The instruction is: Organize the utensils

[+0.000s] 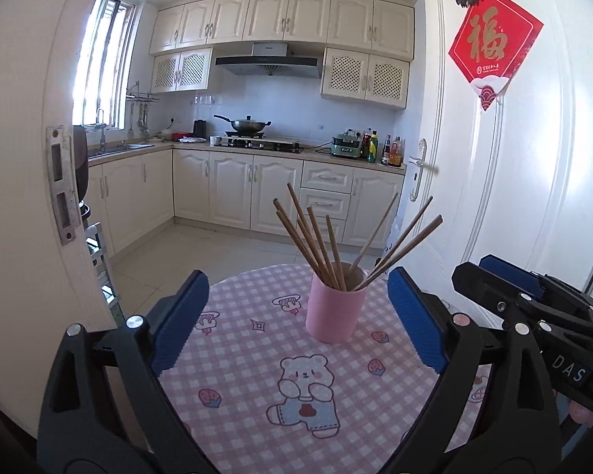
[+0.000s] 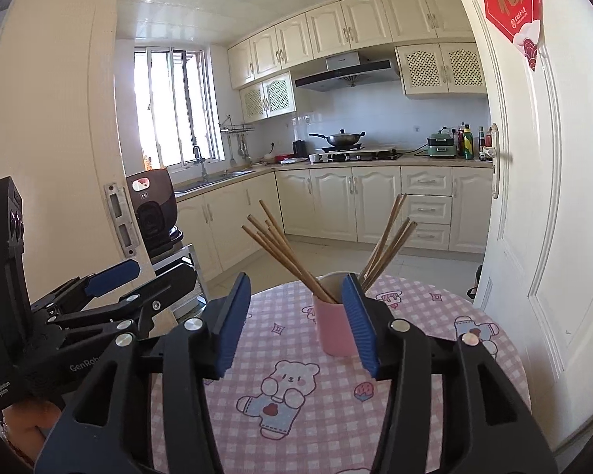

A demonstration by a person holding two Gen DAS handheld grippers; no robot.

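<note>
Both the left gripper (image 1: 298,318) and right gripper (image 2: 296,322) are hovering spread wide, pinching nothing. Nudging the splayed chopsticks (image 1: 328,241) at frame centre risks tipping the light pink cup (image 1: 335,308).

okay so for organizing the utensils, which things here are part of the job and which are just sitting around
Part of the job:
- pink cylindrical cup
- brown wooden chopsticks standing in it
- left gripper and right gripper, both open

Just sitting around:
- pink checked tablecloth with bear print
- steel wok on the stove
- red diamond door decoration
</note>
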